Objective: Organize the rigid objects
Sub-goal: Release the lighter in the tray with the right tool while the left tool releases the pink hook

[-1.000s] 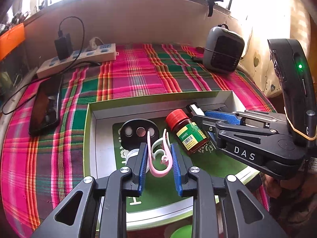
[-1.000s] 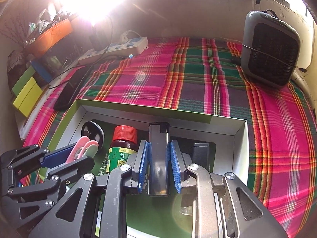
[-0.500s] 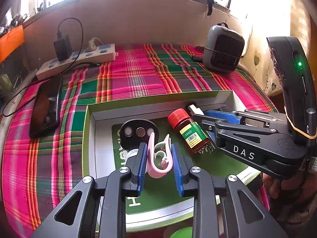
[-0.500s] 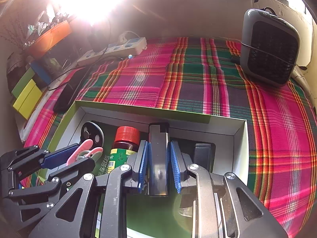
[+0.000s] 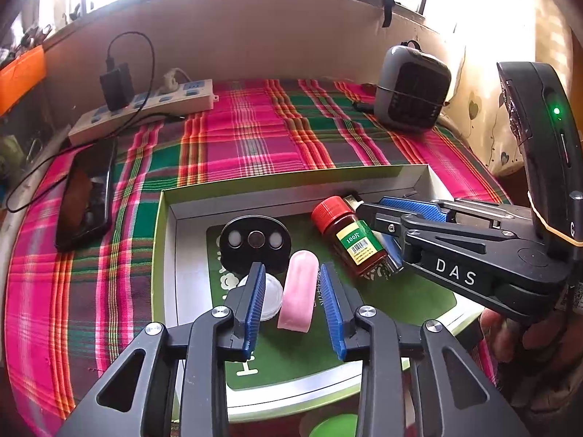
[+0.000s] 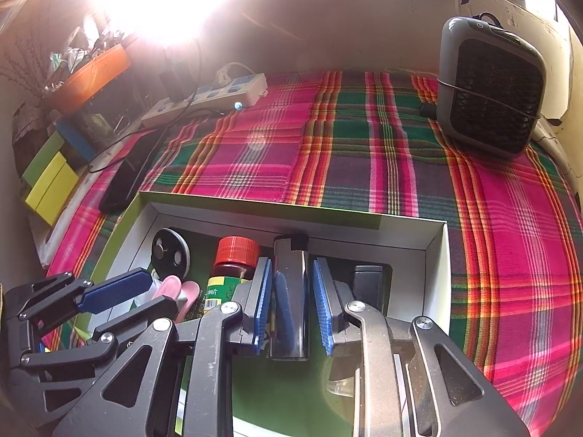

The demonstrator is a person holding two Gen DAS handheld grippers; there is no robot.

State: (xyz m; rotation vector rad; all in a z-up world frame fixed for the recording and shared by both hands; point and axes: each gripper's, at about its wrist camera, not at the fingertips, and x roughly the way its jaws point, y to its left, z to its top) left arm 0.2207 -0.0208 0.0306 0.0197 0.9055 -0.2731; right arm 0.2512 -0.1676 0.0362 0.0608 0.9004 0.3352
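Left gripper (image 5: 291, 306) is spread around the pink clip (image 5: 298, 291), lying in the box (image 5: 291, 182). Right gripper (image 6: 291, 306) is parted beside the lighter (image 6: 290, 291). Both judged light, stiff, slick; mid-body grips suit.

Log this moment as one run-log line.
left gripper: open, pink clip lying between fingers in box | right gripper: open around lighter | bottle: lying in box

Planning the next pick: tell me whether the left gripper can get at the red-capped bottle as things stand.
Probably yes. The left gripper stands open astride the pink clip; the bottle lies uncovered just right of it, though the right gripper crowds its far side.
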